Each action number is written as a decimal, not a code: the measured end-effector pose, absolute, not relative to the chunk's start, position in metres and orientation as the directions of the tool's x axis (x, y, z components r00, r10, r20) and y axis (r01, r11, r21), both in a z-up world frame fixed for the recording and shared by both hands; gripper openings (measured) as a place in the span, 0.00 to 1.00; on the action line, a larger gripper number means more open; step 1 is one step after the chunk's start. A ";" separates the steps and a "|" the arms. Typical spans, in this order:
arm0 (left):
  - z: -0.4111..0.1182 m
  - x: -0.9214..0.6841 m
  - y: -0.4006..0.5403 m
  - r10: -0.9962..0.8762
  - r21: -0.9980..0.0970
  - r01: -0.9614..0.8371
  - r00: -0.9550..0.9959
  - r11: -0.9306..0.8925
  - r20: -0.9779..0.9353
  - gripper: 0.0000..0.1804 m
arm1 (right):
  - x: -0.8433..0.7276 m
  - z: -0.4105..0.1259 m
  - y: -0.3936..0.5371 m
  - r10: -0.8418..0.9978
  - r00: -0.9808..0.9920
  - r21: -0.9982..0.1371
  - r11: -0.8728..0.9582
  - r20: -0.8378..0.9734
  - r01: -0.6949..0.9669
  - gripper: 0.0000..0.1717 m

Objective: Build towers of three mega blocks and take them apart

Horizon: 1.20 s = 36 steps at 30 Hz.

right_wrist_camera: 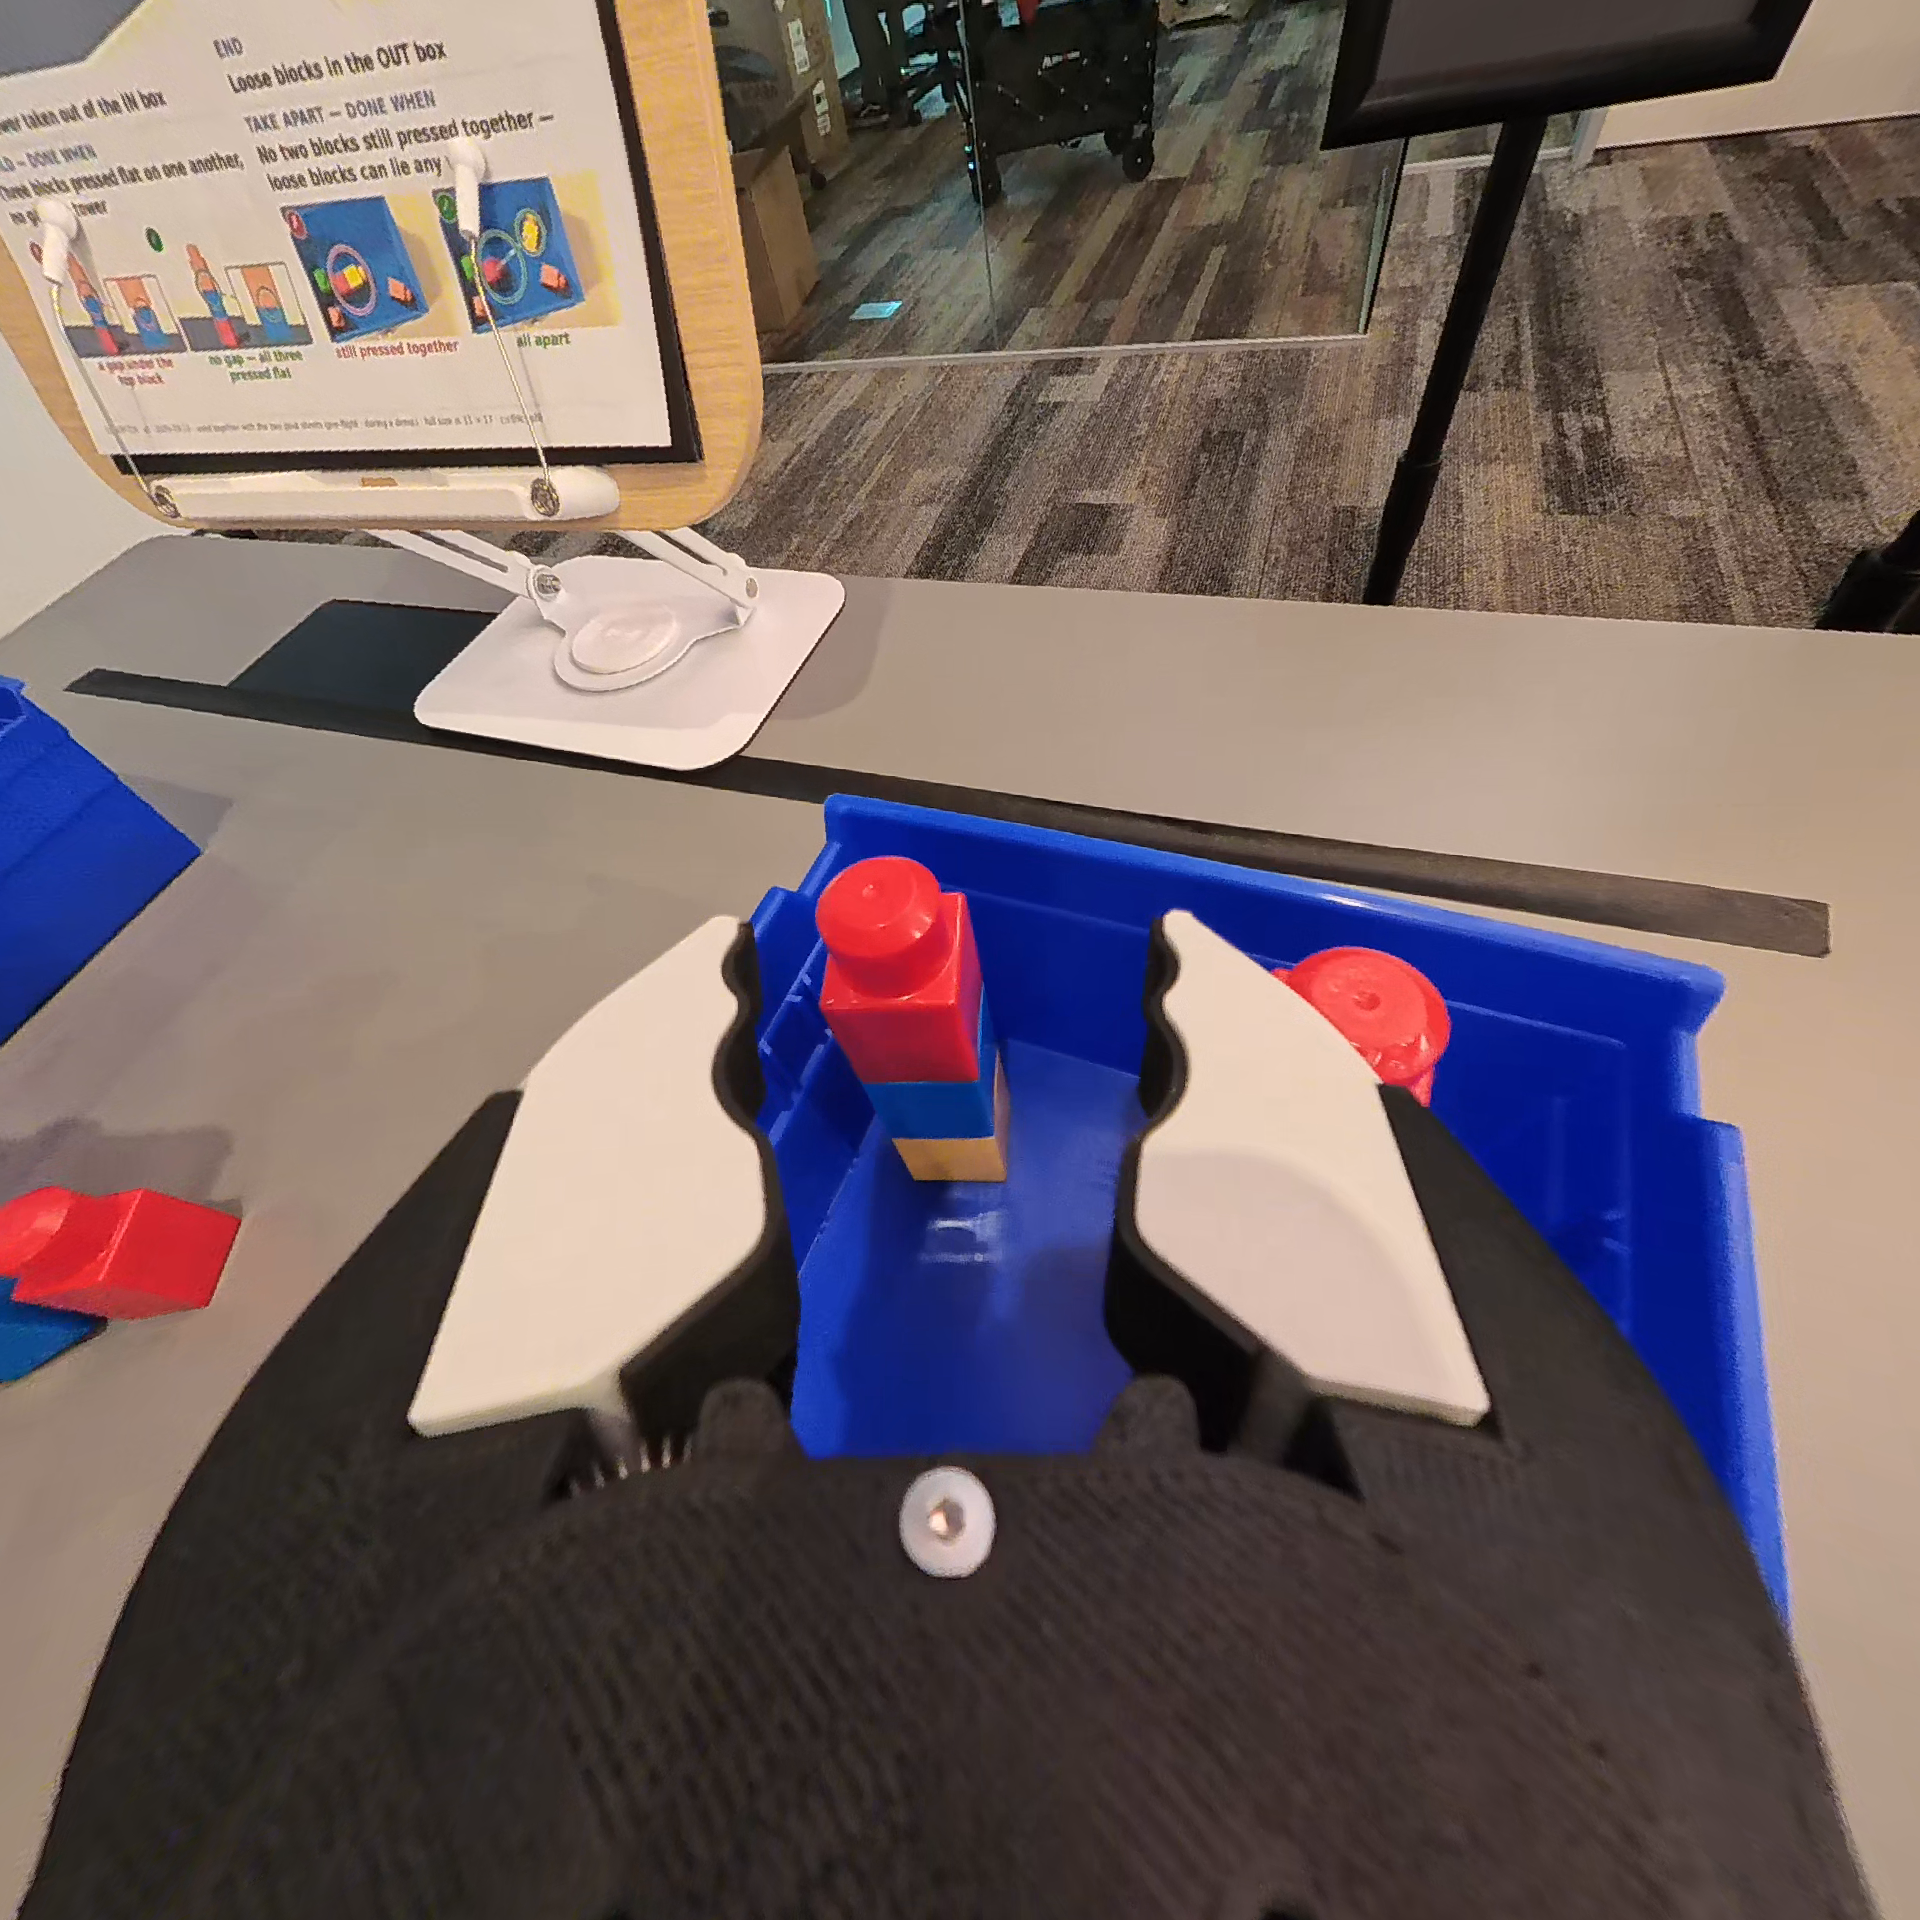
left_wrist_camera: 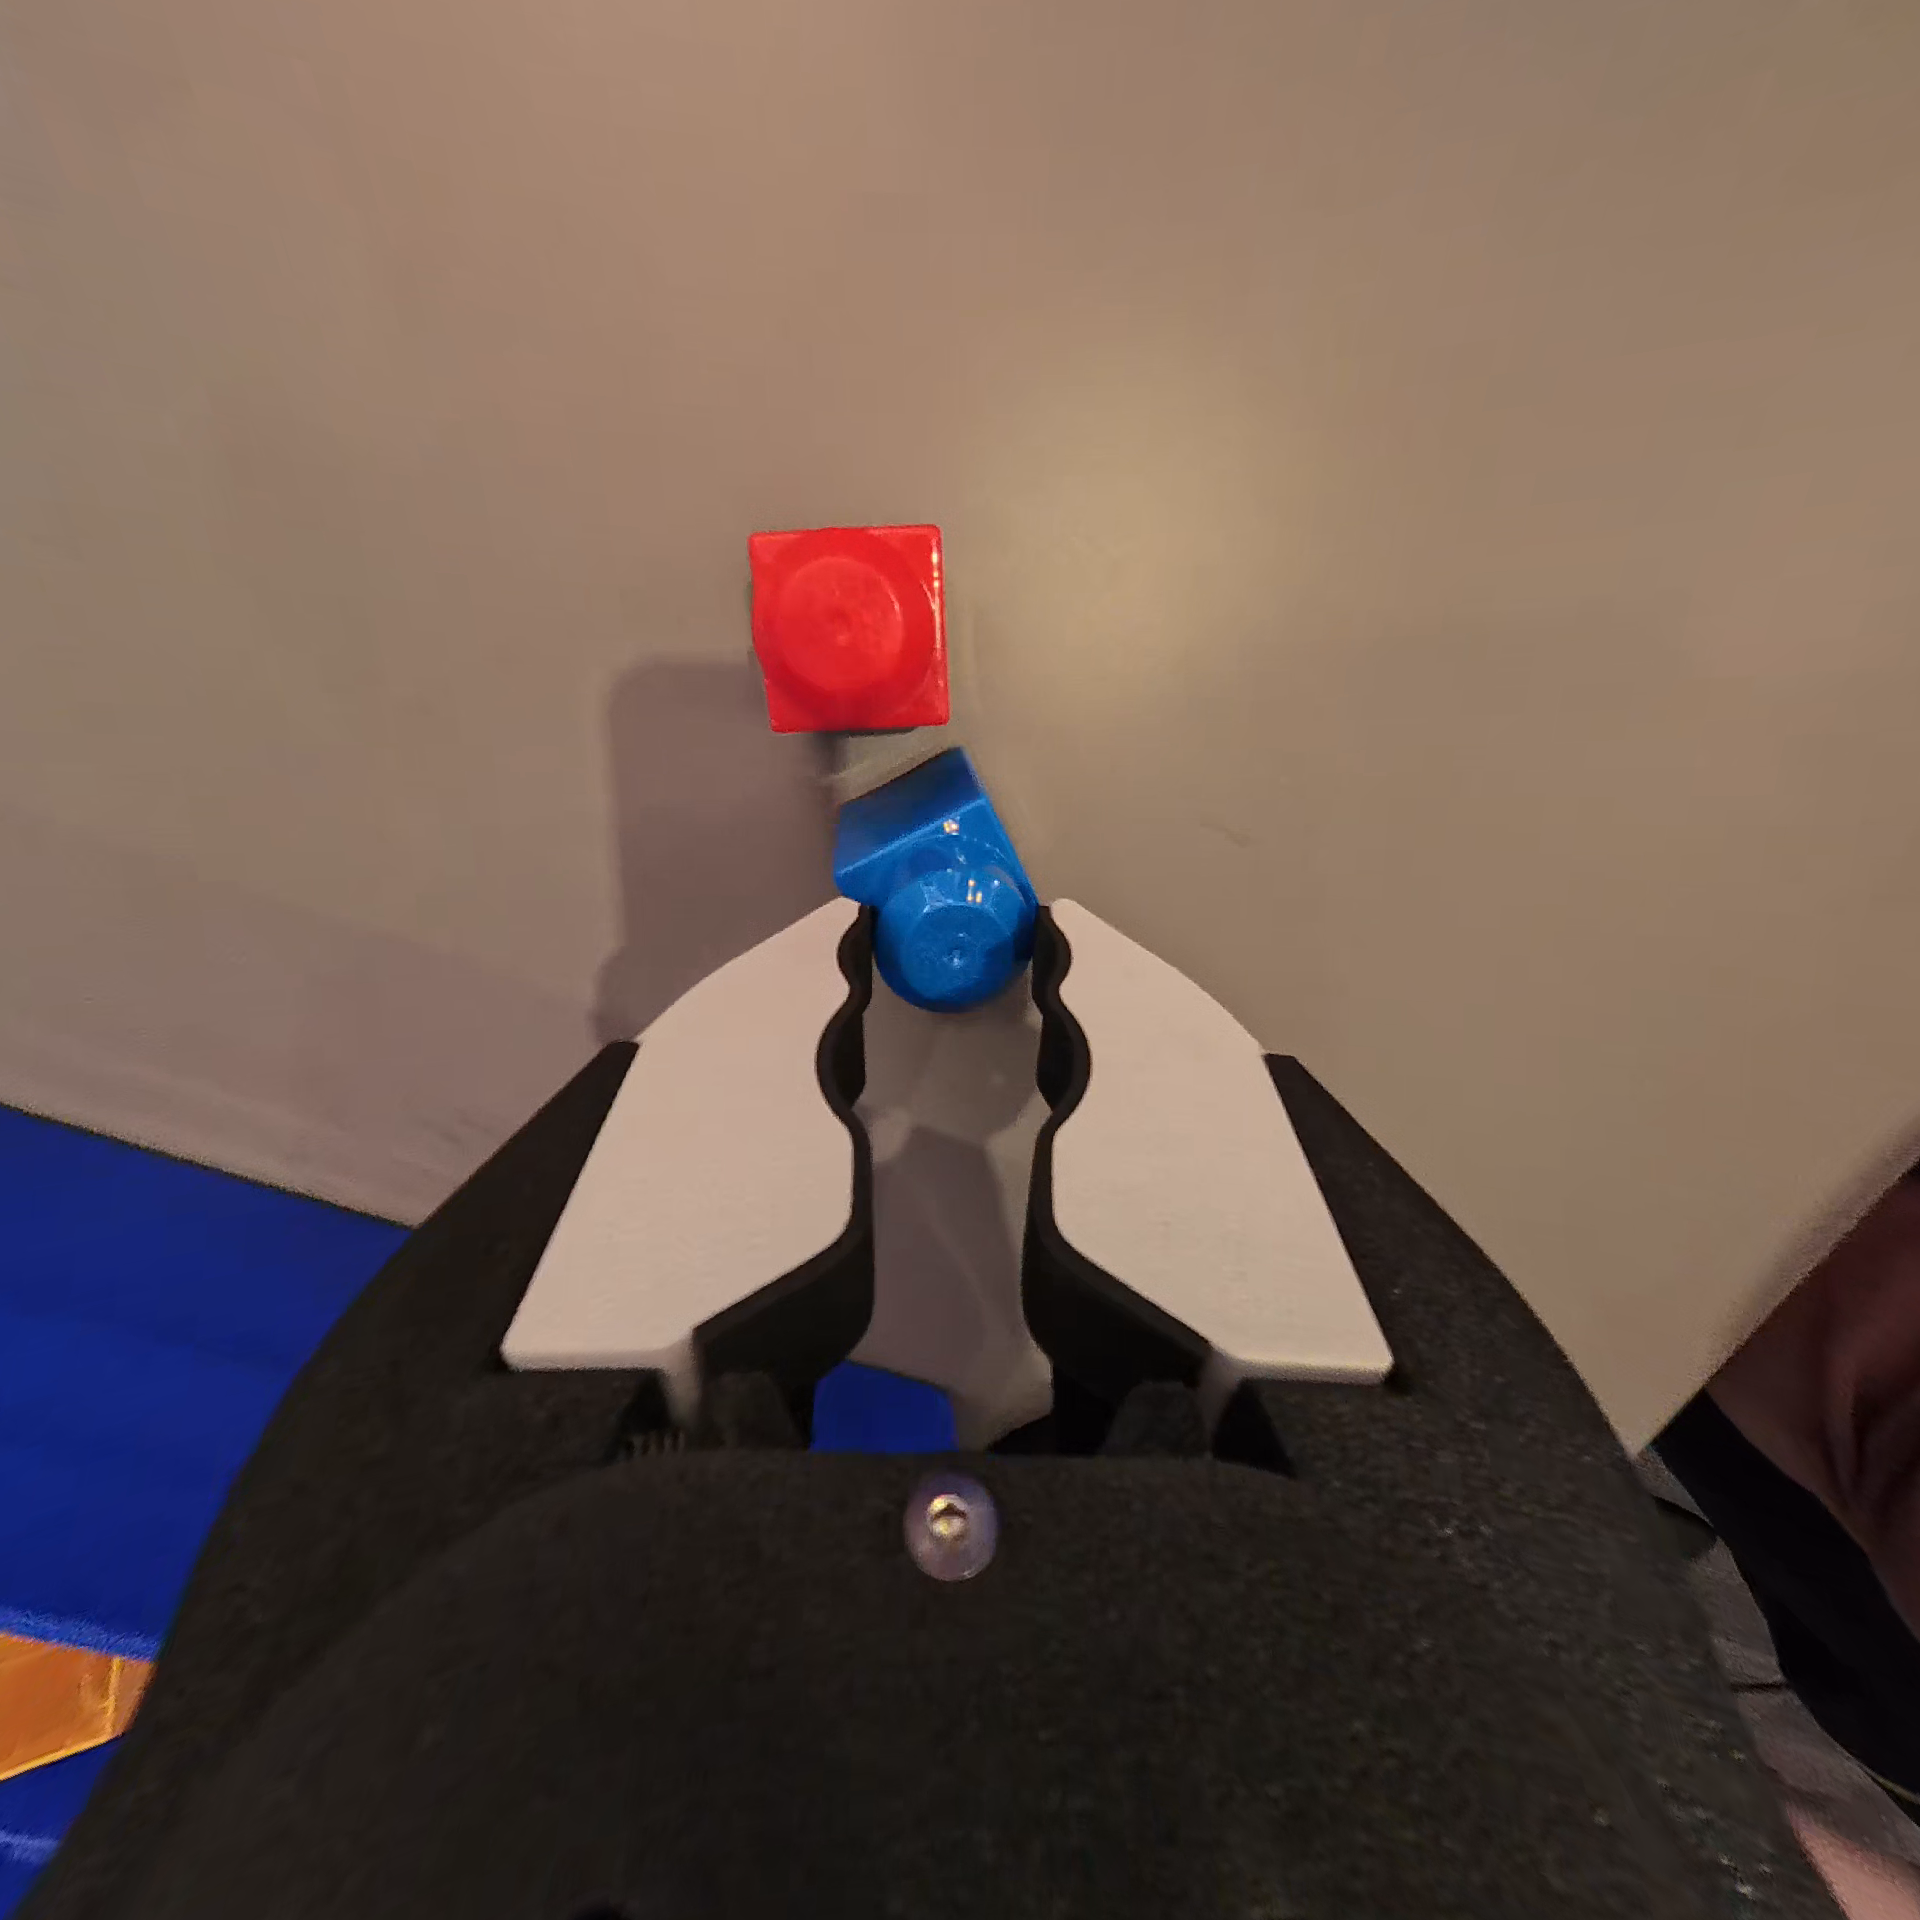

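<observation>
The grey tabletop (right_wrist_camera: 1299, 727) carries a blue bin (right_wrist_camera: 1558, 1091), a white stand base (right_wrist_camera: 623, 675) (beside a dark strip (right_wrist_camera: 1455, 862)), and a loose red block (right_wrist_camera: 125, 1252) lying on its side.

A printed instruction sheet (right_wrist_camera: 343, 229) with headings, sentences and captioned pictures stands on a white stand (right_wrist_camera: 623, 665); its words stay unquoted

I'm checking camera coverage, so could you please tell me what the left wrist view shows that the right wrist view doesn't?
Only the left wrist view shows the left tool shut on a tilted blue block. Only the right wrist view shows the open right tool over a blue bin holding a red-blue-tan tower, plus a stand with an instruction sheet. Both show the grey table and a loose red block.
</observation>
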<state>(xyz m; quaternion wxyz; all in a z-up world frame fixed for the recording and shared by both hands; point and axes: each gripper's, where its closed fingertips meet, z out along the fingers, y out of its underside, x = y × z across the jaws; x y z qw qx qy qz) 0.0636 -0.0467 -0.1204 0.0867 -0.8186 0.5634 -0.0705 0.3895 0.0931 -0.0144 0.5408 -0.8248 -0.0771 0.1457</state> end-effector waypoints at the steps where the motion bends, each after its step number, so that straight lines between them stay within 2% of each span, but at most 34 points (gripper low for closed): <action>1: -0.121 0.063 -0.044 -0.934 -0.225 -0.910 0.357 -0.348 0.000 0.16 | 0.389 -0.014 0.093 0.285 0.946 -0.915 -0.403 -0.154 -0.028 0.42; 3: -0.118 0.063 -0.043 -0.930 -0.237 -0.903 0.369 -0.358 0.000 0.18 | 0.389 -0.013 0.093 0.286 0.946 -0.916 -0.401 -0.151 -0.025 0.42; 5: -0.109 0.066 -0.044 -0.932 -0.279 -0.893 0.362 -0.354 0.021 0.27 | 0.389 -0.011 0.093 0.286 0.947 -0.919 -0.395 -0.147 -0.023 0.42; 7: -0.084 0.060 -0.044 -0.936 -0.346 -0.878 0.351 -0.331 0.005 0.28 | 0.390 -0.008 0.092 0.286 0.947 -0.922 -0.385 -0.146 -0.025 0.42; 10: -0.016 0.039 -0.039 -0.909 -0.551 -0.771 0.413 -0.318 -0.052 0.26 | 0.393 0.000 0.090 0.285 0.947 -0.934 -0.354 -0.146 -0.037 0.42; 13: 0.059 0.001 -0.032 -0.834 -0.769 -0.595 0.529 -0.234 -0.155 0.32 | 0.394 0.008 0.088 0.286 0.948 -0.943 -0.330 -0.141 -0.041 0.42; 15: 0.084 -0.034 -0.031 -0.767 -0.834 -0.520 0.606 -0.182 -0.210 0.32 | 0.394 0.011 0.087 0.288 0.948 -0.948 -0.316 -0.136 -0.040 0.42; 17: 0.087 -0.070 -0.030 -0.696 -0.853 -0.497 0.670 -0.160 -0.260 0.27 | 0.394 0.014 0.086 0.288 0.948 -0.950 -0.310 -0.134 -0.040 0.42; 19: 0.066 -0.097 -0.030 -0.668 -0.816 -0.527 0.698 -0.238 -0.256 0.24 | 0.394 0.015 0.085 0.288 0.949 -0.951 -0.307 -0.130 -0.037 0.42; 22: 0.020 -0.128 -0.034 -0.638 -0.657 -0.552 0.758 -0.514 -0.138 0.23 | 0.394 0.018 0.084 0.286 0.950 -0.952 -0.304 -0.123 -0.032 0.42; 25: -0.014 -0.134 -0.036 -0.622 -0.506 -0.540 0.783 -0.672 -0.009 0.18 | 0.395 0.018 0.083 0.281 0.953 -0.952 -0.307 -0.114 -0.023 0.42; 27: -0.027 -0.133 -0.030 -0.591 -0.459 -0.519 0.806 -0.721 0.018 0.19 | 0.397 0.018 0.083 0.277 0.954 -0.950 -0.310 -0.116 -0.026 0.42; 29: -0.043 -0.136 -0.028 -0.567 -0.371 -0.521 0.824 -0.769 0.017 0.25 | 0.398 0.016 0.082 0.275 0.953 -0.948 -0.316 -0.125 -0.033 0.42; 33: -0.075 -0.142 -0.023 -0.530 -0.210 -0.520 0.848 -0.828 -0.010 0.29 | 0.403 0.015 0.082 0.266 0.954 -0.946 -0.319 -0.142 -0.052 0.42; 36: -0.092 -0.142 -0.021 -0.517 -0.139 -0.512 0.856 -0.848 0.006 0.28 | 0.405 0.014 0.081 0.263 0.953 -0.945 -0.322 -0.149 -0.059 0.42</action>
